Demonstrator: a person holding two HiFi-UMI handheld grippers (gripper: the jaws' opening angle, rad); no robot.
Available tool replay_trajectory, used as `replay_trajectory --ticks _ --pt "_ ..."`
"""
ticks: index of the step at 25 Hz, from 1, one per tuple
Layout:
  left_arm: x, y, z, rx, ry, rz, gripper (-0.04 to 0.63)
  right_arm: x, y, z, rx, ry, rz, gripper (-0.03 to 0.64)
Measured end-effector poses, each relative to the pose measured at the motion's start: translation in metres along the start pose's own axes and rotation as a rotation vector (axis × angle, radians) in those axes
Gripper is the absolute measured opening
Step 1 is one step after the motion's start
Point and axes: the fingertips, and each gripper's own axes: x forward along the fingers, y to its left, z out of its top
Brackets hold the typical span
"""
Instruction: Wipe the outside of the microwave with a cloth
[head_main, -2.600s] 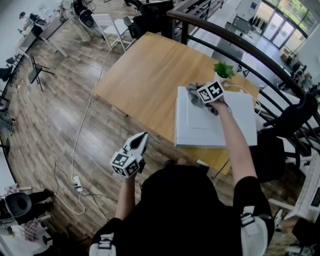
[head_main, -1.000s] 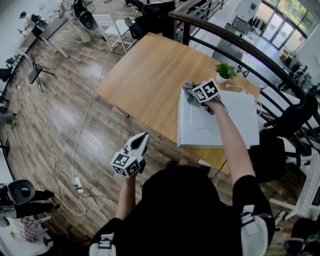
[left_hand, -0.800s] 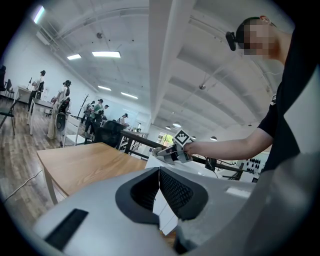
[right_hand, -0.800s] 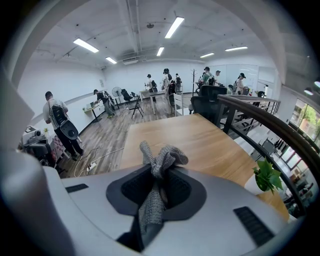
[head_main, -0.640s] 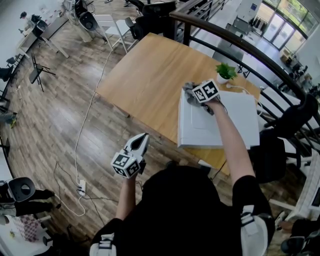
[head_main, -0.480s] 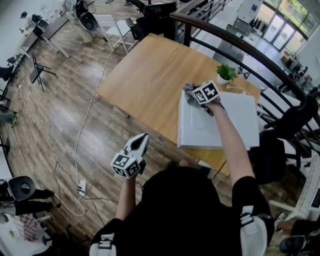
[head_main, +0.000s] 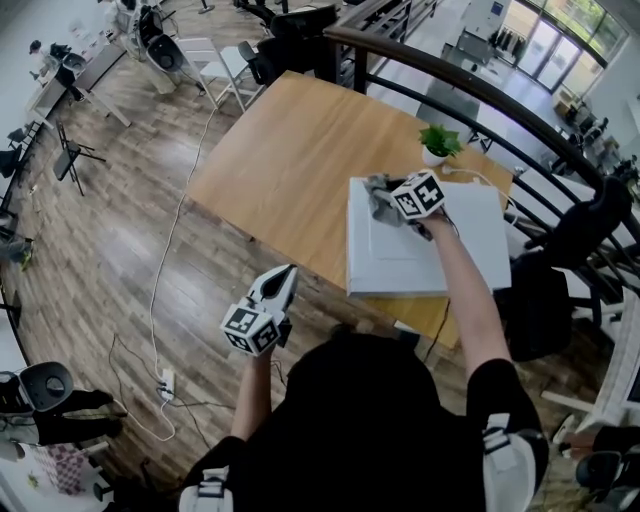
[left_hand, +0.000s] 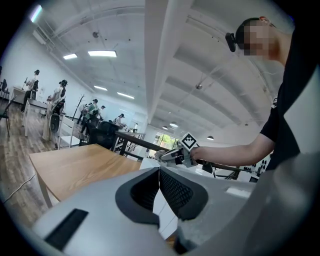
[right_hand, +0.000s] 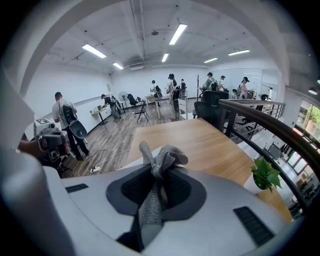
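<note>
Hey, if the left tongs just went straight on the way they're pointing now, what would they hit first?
Probably the white microwave: the shut left tongs aim toward its near side. Depth is unclear, so the edge of the wooden table might come first.

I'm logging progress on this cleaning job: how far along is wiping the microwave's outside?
Done: nothing can be confirmed, as the white microwave shows no wiped trace. In hand: the right gripper is shut on the grey cloth, which lies on the top's far left corner. Left: probably the rest of the top and the sides. The left gripper is shut, empty, apart from the microwave.
</note>
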Motion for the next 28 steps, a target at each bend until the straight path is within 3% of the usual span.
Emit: replay_trajectory --ticks 11,28 --pt "0.055 -0.044 0.004 0.021 0.029 -0.079 0.003 -0.068 -0.002 -0.058 0.000 -0.039 0.048 0.058" --pt "0.119 -0.111 -0.015 0.059 0.090 -0.166 0.003 -0.173 0.005 -0.141 0.114 -0.168 0.017 0.052"
